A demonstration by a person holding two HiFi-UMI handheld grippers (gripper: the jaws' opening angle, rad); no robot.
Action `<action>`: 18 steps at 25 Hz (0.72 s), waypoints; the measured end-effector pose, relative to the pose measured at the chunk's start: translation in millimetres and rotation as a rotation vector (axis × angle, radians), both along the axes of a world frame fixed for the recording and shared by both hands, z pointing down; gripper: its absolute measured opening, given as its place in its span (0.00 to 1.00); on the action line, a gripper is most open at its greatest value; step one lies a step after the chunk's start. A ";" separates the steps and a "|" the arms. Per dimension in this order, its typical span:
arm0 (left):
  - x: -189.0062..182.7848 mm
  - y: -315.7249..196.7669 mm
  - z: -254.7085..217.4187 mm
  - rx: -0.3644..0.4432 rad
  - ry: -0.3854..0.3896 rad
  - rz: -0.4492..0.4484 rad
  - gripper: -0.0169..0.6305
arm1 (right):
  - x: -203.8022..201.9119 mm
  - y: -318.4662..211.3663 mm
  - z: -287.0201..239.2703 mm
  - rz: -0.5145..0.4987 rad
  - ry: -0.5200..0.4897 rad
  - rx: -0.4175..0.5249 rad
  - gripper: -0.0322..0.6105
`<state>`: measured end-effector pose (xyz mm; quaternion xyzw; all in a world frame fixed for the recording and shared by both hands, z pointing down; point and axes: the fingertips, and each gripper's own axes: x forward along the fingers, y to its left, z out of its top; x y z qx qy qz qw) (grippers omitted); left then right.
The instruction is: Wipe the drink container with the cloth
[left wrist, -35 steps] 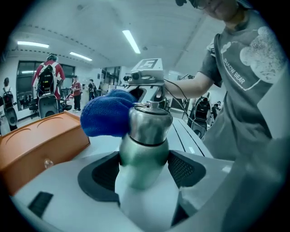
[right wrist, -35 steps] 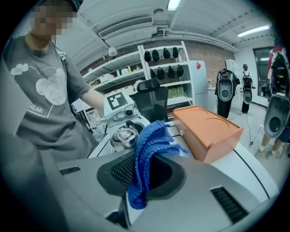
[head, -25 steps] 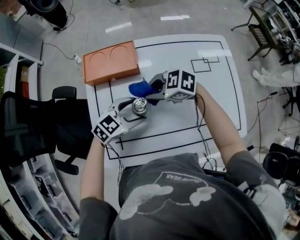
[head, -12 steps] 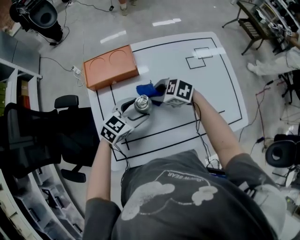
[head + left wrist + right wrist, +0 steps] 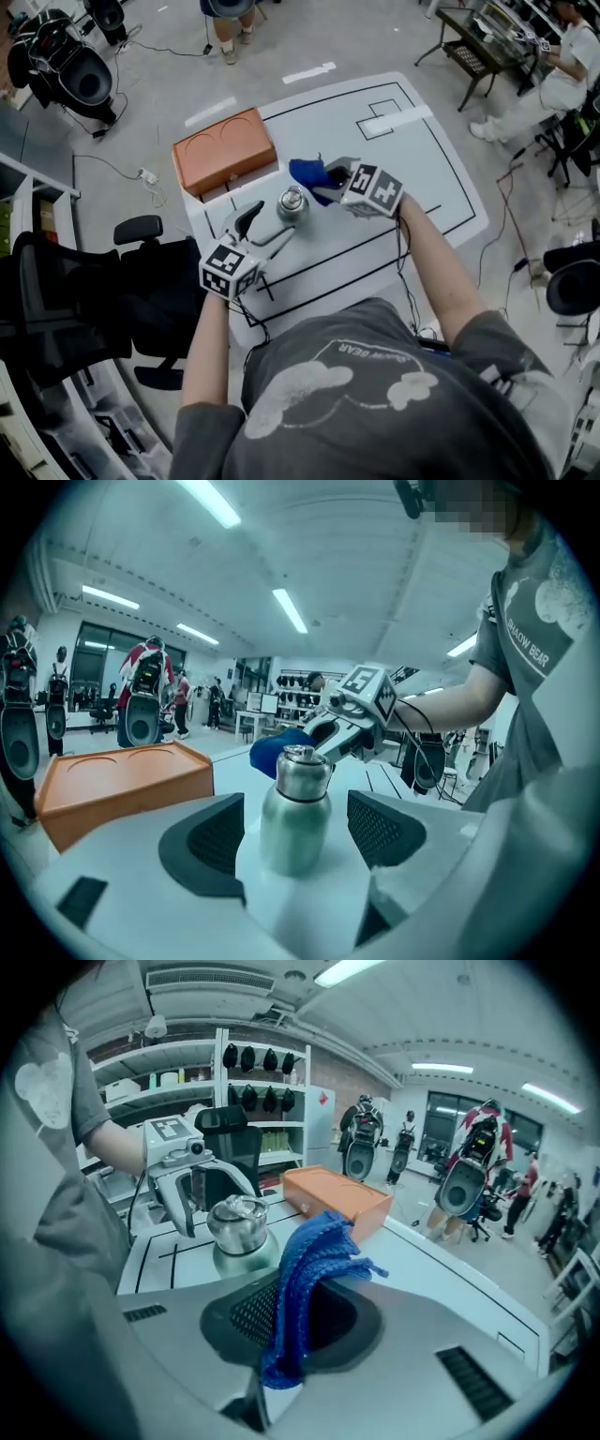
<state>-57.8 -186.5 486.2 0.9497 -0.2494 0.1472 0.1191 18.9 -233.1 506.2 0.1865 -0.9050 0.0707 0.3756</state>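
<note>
On the white table (image 5: 422, 187), the steel flask (image 5: 293, 203) stands upright between my left gripper's (image 5: 264, 231) spread jaws, untouched. My right gripper (image 5: 330, 180), clamped on the blue cloth (image 5: 307, 172), hangs just beyond the flask's cap, so I judge it nearer for wiping.

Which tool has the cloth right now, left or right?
The right tool: it is shut on the blue cloth. The left tool is open, with the steel bottle standing between its jaws, clear of both pads.
</note>
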 end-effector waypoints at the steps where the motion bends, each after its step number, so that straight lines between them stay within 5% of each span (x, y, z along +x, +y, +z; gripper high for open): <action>1: -3.5 1.5 -5.5 0.009 0.015 -0.009 0.55 | 1.6 1.9 -6.6 0.040 -0.012 0.017 0.12; 11: -20.9 47.7 -32.7 -0.017 0.152 0.034 0.53 | 6.7 52.6 -55.7 0.430 -0.179 0.200 0.12; 18: -18.5 86.3 -37.1 0.001 0.194 0.086 0.32 | 3.5 123.6 -67.6 0.659 -0.305 0.226 0.12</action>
